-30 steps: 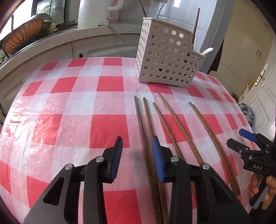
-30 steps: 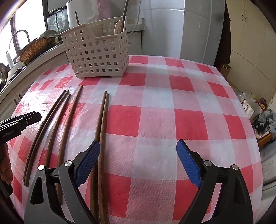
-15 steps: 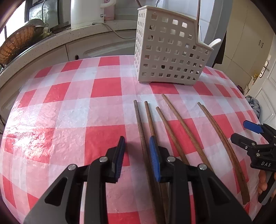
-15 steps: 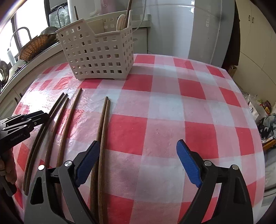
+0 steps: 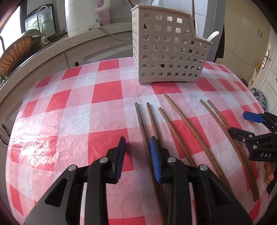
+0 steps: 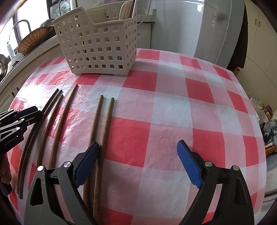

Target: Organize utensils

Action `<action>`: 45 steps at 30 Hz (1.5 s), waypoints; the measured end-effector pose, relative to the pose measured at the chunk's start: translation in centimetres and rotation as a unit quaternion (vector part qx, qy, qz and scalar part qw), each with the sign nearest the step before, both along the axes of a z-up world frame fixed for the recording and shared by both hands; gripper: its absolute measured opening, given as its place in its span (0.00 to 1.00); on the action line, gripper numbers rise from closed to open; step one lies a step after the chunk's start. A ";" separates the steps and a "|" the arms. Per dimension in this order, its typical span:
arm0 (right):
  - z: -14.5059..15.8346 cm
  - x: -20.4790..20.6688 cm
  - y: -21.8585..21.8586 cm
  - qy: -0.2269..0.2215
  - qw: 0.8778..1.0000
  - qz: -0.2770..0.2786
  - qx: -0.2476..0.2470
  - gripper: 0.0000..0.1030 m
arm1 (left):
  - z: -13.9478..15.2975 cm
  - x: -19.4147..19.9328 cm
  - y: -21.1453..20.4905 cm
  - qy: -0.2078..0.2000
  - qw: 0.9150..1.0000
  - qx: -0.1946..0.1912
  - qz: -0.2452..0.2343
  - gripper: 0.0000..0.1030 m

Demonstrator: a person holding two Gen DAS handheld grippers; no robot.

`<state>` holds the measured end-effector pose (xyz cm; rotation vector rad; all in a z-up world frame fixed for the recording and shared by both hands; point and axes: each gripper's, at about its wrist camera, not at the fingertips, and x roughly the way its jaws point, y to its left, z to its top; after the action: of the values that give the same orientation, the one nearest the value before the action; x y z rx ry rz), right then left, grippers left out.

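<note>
Both claws have drawn closer to the white basket (image 5: pixel 166 52), which now looms larger ahead. The left claw (image 5: pixel 136 157) stands narrow and empty, its right pad beside the leftmost wooden chopsticks (image 5: pixel 143 131). The right claw (image 6: pixel 136 164) gapes wide and empty, the rightmost pair beside its left pad. The basket holds a pale spoon (image 6: pixel 125 10) and sticks. "DAS" reads on the right claw's body.

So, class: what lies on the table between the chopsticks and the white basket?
Nothing: only bare checked cloth separates the chopsticks from the basket, seen in both wrist views.
</note>
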<state>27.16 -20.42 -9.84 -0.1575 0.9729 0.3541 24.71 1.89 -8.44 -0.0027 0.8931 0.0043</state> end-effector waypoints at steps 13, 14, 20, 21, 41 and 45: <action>0.9 0.0 2.6 -0.013 0.999 0.032 0.016 0.19 | 0.1 2.1 -0.2 0.017 1.000 0.020 -0.015 0.12; 0.8 0.1 2.7 -0.014 0.999 0.032 0.017 0.13 | 0.2 2.2 -0.2 0.019 1.000 0.020 -0.015 0.08; 1.5 -0.2 1.6 -0.016 0.999 0.020 0.035 0.10 | 0.8 1.5 0.9 0.013 1.000 -0.023 -0.016 0.07; 1.8 -0.4 1.4 -0.018 0.999 0.019 0.040 0.09 | 1.2 1.1 1.0 0.008 0.999 -0.028 -0.017 0.07; 10.1 -6.7 -0.8 -0.084 0.995 0.017 0.054 0.10 | 9.4 -7.4 1.4 -0.105 0.993 -0.048 -0.019 0.06; 7.4 -5.7 -0.5 -0.043 0.998 0.007 0.035 0.10 | 9.2 -8.0 1.5 -0.102 0.993 -0.048 -0.020 0.06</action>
<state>21.42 -20.95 -2.42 -0.1156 0.8731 0.3912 16.69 3.35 0.73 -0.0744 0.6880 -0.0746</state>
